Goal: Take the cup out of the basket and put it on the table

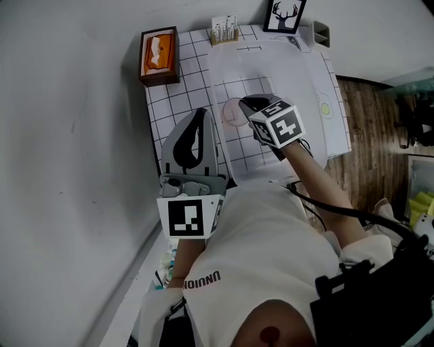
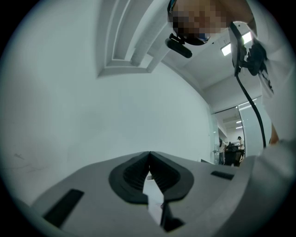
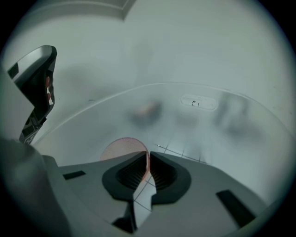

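Pale, plain wall bounds the left side, and wood-plank floor [image 1: 369, 135] shows at the right. Between them stands the table [image 1: 169, 108], covered in a white cloth with a thin black grid.

On it lies a large, frosted, translucent plastic basket [image 1: 325, 81] with rounded corners. A small label on its far wall is too blurred to read. The cup [image 1: 232, 114], round, pink and translucent, sits inside the basket near its left wall.

The right gripper [image 1: 249, 105] reaches into the basket. Its ribbed black pads are pinched together on the thin wall of the cup [image 3: 121, 149], a pink sliver showing between them.

The left gripper [image 1: 199, 115], grey with black pads, is held above the near left of the table, pointing at the wall. Its jaws meet at the tips with nothing between them.

At the far left corner sits a wooden tissue box [image 1: 159, 54] with an orange top. Beside it are a small wooden holder [image 1: 224, 30] of white packets and a black-framed deer silhouette [image 1: 285, 15].
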`<control>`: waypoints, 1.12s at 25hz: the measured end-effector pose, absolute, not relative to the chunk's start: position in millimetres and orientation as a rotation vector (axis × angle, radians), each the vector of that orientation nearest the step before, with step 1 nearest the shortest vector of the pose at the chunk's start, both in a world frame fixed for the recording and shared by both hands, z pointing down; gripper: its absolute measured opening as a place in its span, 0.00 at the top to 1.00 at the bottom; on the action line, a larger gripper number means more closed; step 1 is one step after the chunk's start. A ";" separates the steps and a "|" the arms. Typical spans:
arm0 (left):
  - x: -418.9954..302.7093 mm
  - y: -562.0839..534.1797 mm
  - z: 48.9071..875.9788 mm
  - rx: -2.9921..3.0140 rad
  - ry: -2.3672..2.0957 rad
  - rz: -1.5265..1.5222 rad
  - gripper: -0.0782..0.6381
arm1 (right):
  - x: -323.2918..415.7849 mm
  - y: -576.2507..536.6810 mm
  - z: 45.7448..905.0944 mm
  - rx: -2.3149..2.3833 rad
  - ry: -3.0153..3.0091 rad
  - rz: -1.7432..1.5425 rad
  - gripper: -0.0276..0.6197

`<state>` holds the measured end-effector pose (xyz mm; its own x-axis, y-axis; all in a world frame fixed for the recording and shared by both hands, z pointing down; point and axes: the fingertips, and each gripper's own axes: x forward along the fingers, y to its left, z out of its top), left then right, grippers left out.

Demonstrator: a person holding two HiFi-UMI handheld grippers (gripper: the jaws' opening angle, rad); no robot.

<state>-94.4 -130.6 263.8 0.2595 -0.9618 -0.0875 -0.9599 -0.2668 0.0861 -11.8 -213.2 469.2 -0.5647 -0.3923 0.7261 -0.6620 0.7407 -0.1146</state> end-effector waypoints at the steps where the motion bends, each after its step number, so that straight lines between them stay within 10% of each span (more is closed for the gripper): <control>1: -94.5 -130.7 263.8 2.475 -1.892 -0.193 0.87 | -11.8 -213.7 467.3 0.793 -2.237 0.495 0.90; 28: -93.9 -126.6 261.9 2.499 -1.913 -0.165 0.87 | -8.0 -210.3 437.1 0.839 -2.312 0.491 0.90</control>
<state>-93.9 -126.6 261.9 0.2576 -0.9622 -0.0885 -0.9632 -0.2631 0.0559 -8.0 -210.3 437.1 -0.6041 -0.4412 0.6637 -0.6729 0.7285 -0.1282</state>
